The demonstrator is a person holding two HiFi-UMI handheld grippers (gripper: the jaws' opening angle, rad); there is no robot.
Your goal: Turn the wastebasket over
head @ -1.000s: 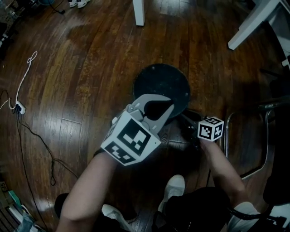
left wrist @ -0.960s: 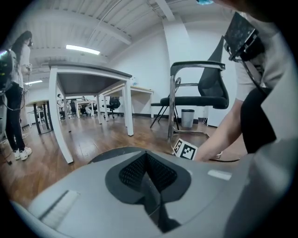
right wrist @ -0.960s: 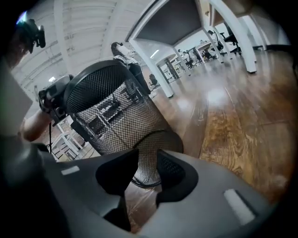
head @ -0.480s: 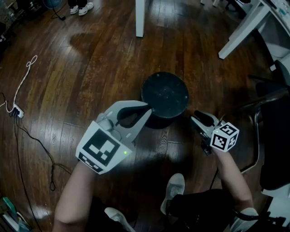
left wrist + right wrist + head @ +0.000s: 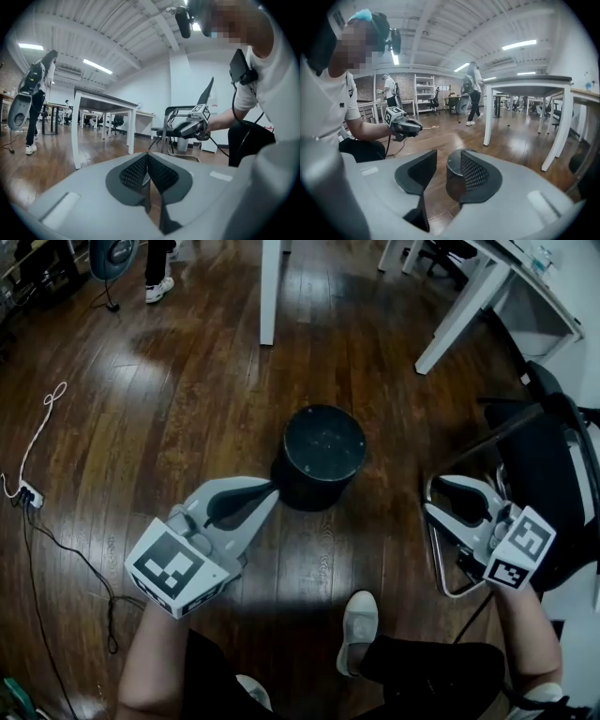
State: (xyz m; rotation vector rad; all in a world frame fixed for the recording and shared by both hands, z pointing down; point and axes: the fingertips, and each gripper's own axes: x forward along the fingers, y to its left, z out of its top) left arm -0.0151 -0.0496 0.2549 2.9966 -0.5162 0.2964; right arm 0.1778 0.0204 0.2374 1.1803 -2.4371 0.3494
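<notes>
In the head view I count one black wastebasket (image 5: 319,465) standing on the wooden floor (image 5: 187,409) with its closed flat end up, and it sits between my two grippers. My left gripper (image 5: 271,487) hangs just beside its near left edge, and I cannot tell from here whether they touch. My right gripper (image 5: 437,498) is well apart from it, off to the right over one chair (image 5: 534,442). Each gripper carries one cube (image 5: 174,570), and the only print I can make out is their square black-and-white patterns. I also count two white table legs (image 5: 270,292), one white cable (image 5: 39,432) at the left and one pale shoe (image 5: 359,629) of mine. In the left gripper view the fingers are pressed together with nothing between them, and the right gripper shows across the room in front of the chair. In the right gripper view the fingers are spread wide and grip nothing. The wastebasket shows through the gap, down on the floor beyond them, partly behind the right-hand finger. Two people (image 5: 473,91) are further back in the room.
</notes>
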